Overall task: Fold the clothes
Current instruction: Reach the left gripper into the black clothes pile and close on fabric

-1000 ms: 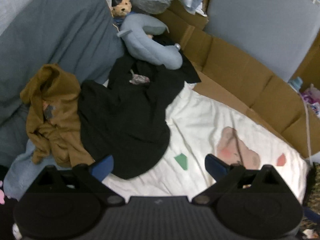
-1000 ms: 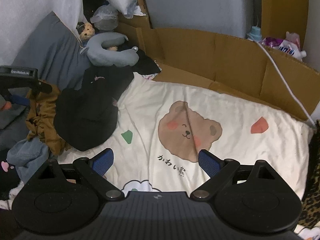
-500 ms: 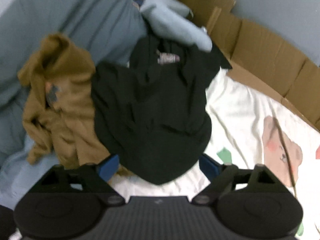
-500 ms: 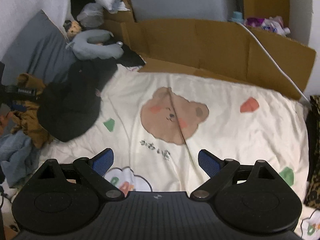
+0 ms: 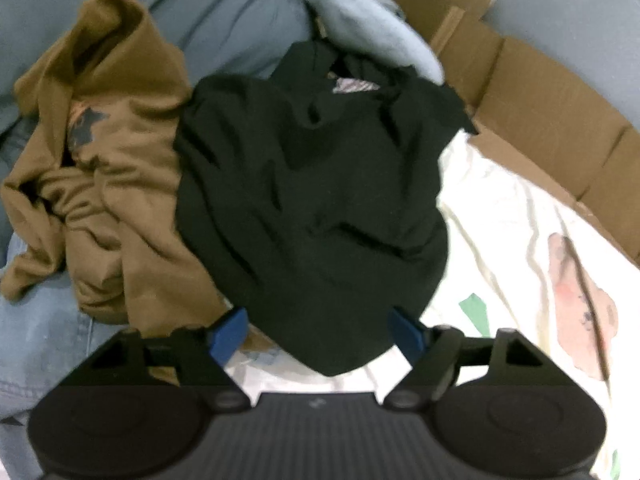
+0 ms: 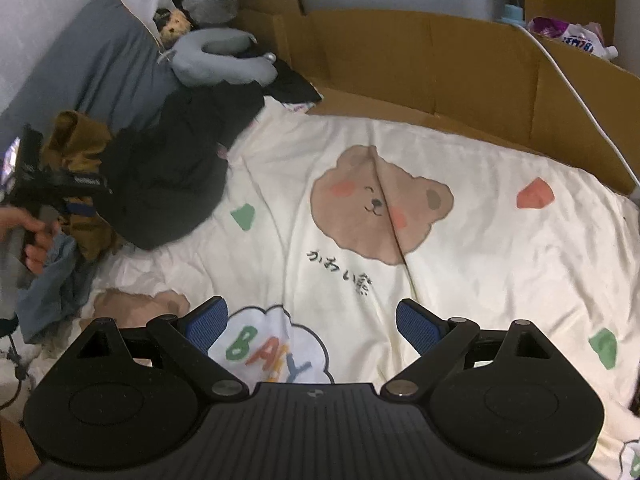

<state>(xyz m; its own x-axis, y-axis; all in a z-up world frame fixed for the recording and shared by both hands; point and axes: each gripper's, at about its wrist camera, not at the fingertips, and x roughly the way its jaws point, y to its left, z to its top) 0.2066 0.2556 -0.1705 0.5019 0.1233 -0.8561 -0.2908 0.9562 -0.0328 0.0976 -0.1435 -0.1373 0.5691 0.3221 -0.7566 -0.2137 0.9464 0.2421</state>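
The left gripper [image 5: 318, 330], jaws closing around the near hem of a crumpled black garment [image 5: 312, 208] lying beside a brown shirt [image 5: 108, 184] on a bear-print blanket [image 6: 460, 264], has not yet pinched it, while the right gripper [image 6: 312, 322] hovers wide open and empty.

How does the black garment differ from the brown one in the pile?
The black garment is plain apart from a small neck label; the brown garment bears a dark print. The black one lies on top, spilling onto the cream sheet; the brown one is bunched against the grey cushion. Both are crumpled and unfolded.
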